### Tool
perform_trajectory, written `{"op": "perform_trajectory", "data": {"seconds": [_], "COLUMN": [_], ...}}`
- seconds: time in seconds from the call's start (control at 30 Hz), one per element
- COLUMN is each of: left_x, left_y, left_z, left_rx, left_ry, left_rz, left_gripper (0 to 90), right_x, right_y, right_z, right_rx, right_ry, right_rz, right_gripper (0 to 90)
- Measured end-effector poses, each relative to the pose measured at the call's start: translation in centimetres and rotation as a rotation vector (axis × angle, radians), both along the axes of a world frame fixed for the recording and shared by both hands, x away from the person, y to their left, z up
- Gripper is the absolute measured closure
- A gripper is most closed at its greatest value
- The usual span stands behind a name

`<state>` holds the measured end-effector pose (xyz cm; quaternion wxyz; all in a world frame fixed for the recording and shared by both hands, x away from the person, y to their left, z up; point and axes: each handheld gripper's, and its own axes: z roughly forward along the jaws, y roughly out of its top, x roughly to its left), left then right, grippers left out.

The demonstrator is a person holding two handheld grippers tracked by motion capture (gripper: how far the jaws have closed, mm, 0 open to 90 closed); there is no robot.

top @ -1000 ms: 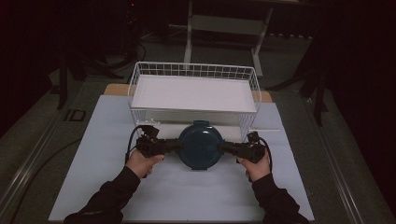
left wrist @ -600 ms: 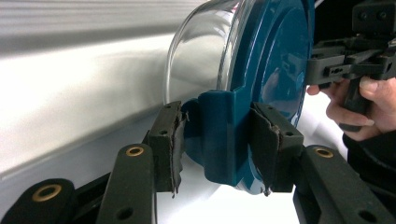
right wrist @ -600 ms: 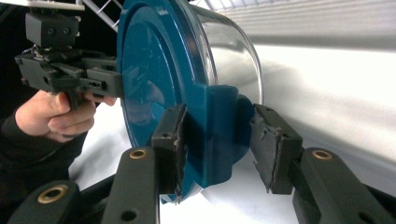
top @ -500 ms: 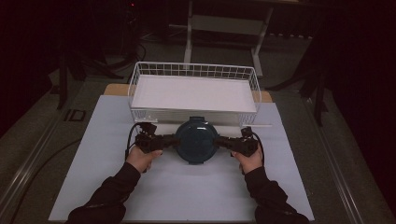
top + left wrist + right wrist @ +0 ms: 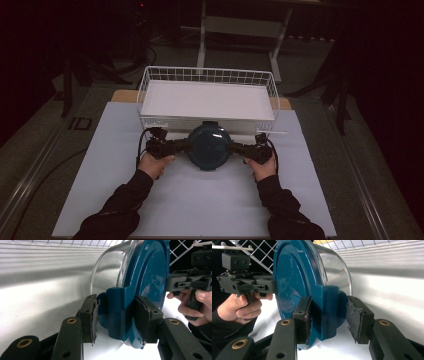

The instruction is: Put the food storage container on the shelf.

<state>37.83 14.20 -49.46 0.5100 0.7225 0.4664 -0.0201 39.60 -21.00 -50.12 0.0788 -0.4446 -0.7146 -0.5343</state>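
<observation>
gripping lidded glass bowl (image 5: 209,146) (both grippers) beside wire basket (image 5: 150,82).

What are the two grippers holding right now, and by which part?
Both hold one glass container with a blue lid. The left gripper clamps the lid's side tab, and the right gripper clamps the opposite tab, the container between them in front of the wire basket.

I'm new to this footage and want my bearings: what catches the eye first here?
A round glass container with a dark teal lid sits at the table's middle, gripped on opposite lid tabs by the left gripper and the right gripper. Just behind it stands a white wire basket on the pale mat.
</observation>
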Motion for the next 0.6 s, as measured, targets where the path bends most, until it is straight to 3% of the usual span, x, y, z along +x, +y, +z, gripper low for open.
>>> {"op": "perform_trajectory", "data": {"seconds": [0.03,0.23,0.37,0.53,0.57,0.6], "left_x": [0.1,0.4,0.5,0.5,0.5,0.5], "left_y": [0.0,0.2,0.4,0.5,0.5,0.4], "left_z": [-0.1,-0.7,-0.9,-1.5,-1.5,-1.8], "left_rx": [-0.001,-0.021,-0.030,-0.078,-0.078,-0.073], "left_ry": [-0.001,0.023,0.014,0.030,0.030,0.002], "left_rz": [0.001,0.011,0.012,0.032,0.032,0.045], "left_gripper": [55.4,55.4,54.9,54.0,53.3,53.3], "right_x": [0.0,0.4,0.7,0.9,0.9,0.9], "right_y": [0.0,0.2,0.2,0.4,0.4,0.4], "right_z": [0.0,-0.5,-0.5,-0.4,-0.4,-0.3], "right_rx": [0.002,-0.005,0.001,-0.006,-0.006,-0.009], "right_ry": [0.016,-0.001,0.008,0.004,0.004,0.000], "right_rz": [-0.001,-0.014,-0.013,-0.035,-0.035,-0.043], "right_gripper": [56.1,56.1,55.8,54.5,54.5,54.2]}}
